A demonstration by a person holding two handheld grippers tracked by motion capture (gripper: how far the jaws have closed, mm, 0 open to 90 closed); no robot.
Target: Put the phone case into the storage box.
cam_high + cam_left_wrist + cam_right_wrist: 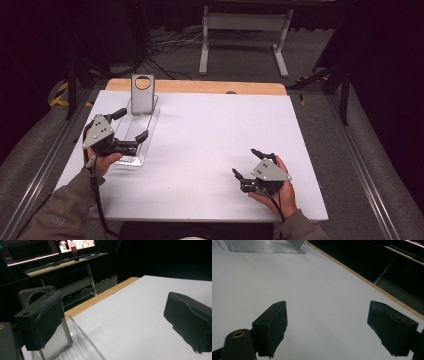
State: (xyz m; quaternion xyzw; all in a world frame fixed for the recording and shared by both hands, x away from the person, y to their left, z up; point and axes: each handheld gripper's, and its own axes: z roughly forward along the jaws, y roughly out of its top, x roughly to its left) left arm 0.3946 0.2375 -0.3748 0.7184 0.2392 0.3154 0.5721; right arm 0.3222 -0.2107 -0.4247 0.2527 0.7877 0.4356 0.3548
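Note:
A clear plastic tray [136,131] lies along the left part of the white table [210,145]. A grey metal plate with a round hole [142,93] stands upright at the tray's far end. My left gripper [134,124] hovers open over the tray, its jaws wide apart with nothing between them. In the left gripper view the grey plate [35,293] stands just behind the left pad [42,320], and the tray [82,345] is below. My right gripper [245,161] is held open above bare table at the front right. The right gripper [327,327] points across the table toward the distant tray [262,246].
A wooden strip [200,86] runs along the table's far edge. Beyond it are a white desk frame [245,40] and cables on the floor. Metal rails flank the table on both sides. A desk with lit monitors [50,255] stands in the dark background.

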